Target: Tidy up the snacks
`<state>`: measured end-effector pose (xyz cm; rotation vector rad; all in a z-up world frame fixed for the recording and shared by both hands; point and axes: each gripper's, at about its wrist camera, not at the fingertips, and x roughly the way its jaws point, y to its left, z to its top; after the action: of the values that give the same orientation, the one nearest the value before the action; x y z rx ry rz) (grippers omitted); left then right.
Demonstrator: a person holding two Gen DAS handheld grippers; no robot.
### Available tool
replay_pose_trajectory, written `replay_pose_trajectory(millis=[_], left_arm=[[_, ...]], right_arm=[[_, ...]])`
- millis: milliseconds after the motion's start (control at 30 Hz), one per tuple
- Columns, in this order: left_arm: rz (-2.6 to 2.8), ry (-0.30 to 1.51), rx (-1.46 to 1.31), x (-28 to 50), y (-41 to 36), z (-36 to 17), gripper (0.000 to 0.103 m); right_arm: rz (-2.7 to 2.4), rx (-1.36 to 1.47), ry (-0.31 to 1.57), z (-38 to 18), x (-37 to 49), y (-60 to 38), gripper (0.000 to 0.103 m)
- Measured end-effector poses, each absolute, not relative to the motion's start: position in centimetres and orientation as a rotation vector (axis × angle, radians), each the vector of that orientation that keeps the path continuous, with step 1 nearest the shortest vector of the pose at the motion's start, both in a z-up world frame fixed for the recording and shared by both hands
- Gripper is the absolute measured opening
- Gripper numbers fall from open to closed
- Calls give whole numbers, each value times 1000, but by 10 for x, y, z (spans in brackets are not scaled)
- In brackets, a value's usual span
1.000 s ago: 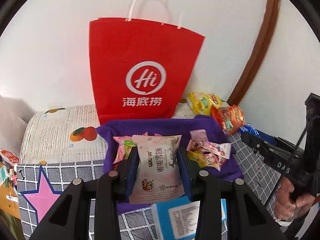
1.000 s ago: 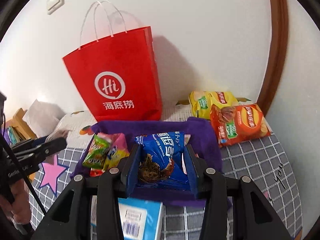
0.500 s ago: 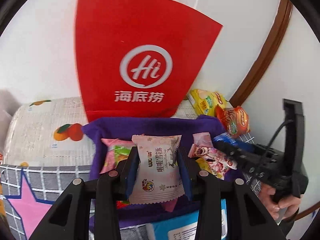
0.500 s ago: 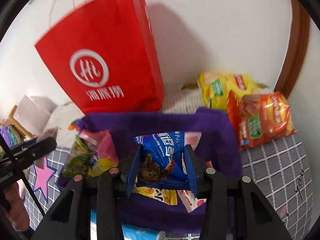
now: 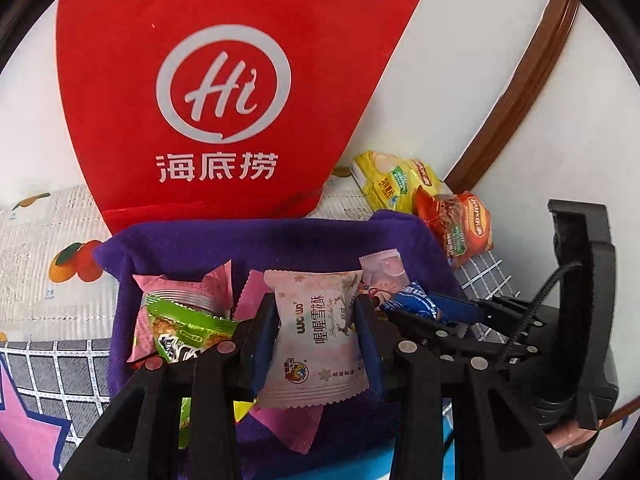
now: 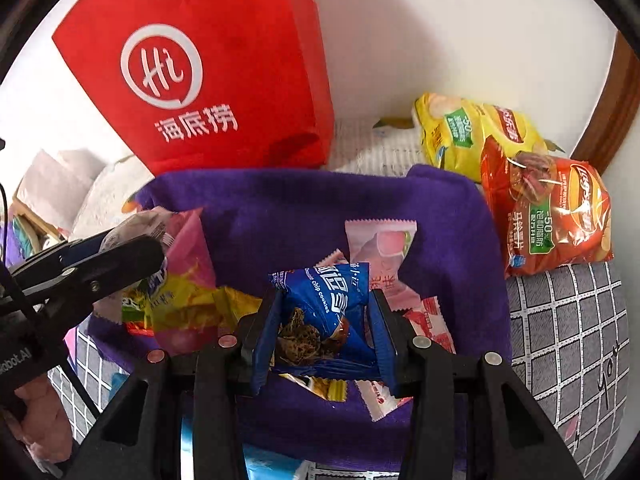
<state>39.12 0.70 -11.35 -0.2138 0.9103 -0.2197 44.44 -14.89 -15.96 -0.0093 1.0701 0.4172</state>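
My left gripper (image 5: 316,312) is shut on a pale pink snack packet (image 5: 316,344) and holds it over the purple fabric bin (image 5: 240,240). My right gripper (image 6: 324,312) is shut on a blue chocolate chip cookie packet (image 6: 324,304) and holds it over the same bin (image 6: 304,204). Several small packets lie in the bin, among them a green one (image 5: 188,324) and pink ones (image 6: 380,248). The right gripper shows at the right of the left wrist view (image 5: 436,312). The left gripper shows at the left of the right wrist view (image 6: 120,252).
A red paper bag (image 5: 224,92) stands against the white wall behind the bin. A yellow chip bag (image 6: 472,132) and an orange chip bag (image 6: 552,208) lie right of the bin. A grid-patterned cloth (image 6: 568,320) covers the surface. A light blue box (image 5: 352,464) lies in front of the bin.
Both grippers have moved forward with their packets, from in front of the bin to over it. The red bag looms larger in both views.
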Motion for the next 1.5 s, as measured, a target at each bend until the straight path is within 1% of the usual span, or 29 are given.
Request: replay_pose_trajectory(millis=[267, 367, 400, 433, 833, 900, 1033, 1100, 1333, 1500], left_arm=[[-210, 940, -199, 400, 7, -131, 37], [-219, 937, -207, 402, 8, -132, 38], [-220, 936, -209, 402, 8, -133, 38], [-220, 936, -209, 402, 8, -133, 38], [-241, 947, -203, 401, 9, -130, 39], [-238, 951, -202, 401, 8, -130, 42], [-241, 952, -192, 402, 6, -130, 44], [-244, 951, -188, 401, 6, -129, 51], [-237, 956, -178, 399, 5, -127, 53], [-239, 939, -176, 395, 5, -120, 58]], right_arm=[[448, 14, 1106, -164, 449, -158, 45], [453, 11, 1097, -156, 445, -161, 56], [458, 12, 1085, -152, 443, -161, 62], [463, 12, 1071, -148, 442, -162, 64], [454, 3, 1004, -128, 434, -165, 64], [456, -3, 1004, -127, 433, -164, 64], [449, -10, 1005, -127, 433, -162, 64], [443, -13, 1009, -128, 433, -163, 64], [425, -3, 1040, -137, 439, -168, 64], [406, -3, 1082, -149, 445, -170, 64]])
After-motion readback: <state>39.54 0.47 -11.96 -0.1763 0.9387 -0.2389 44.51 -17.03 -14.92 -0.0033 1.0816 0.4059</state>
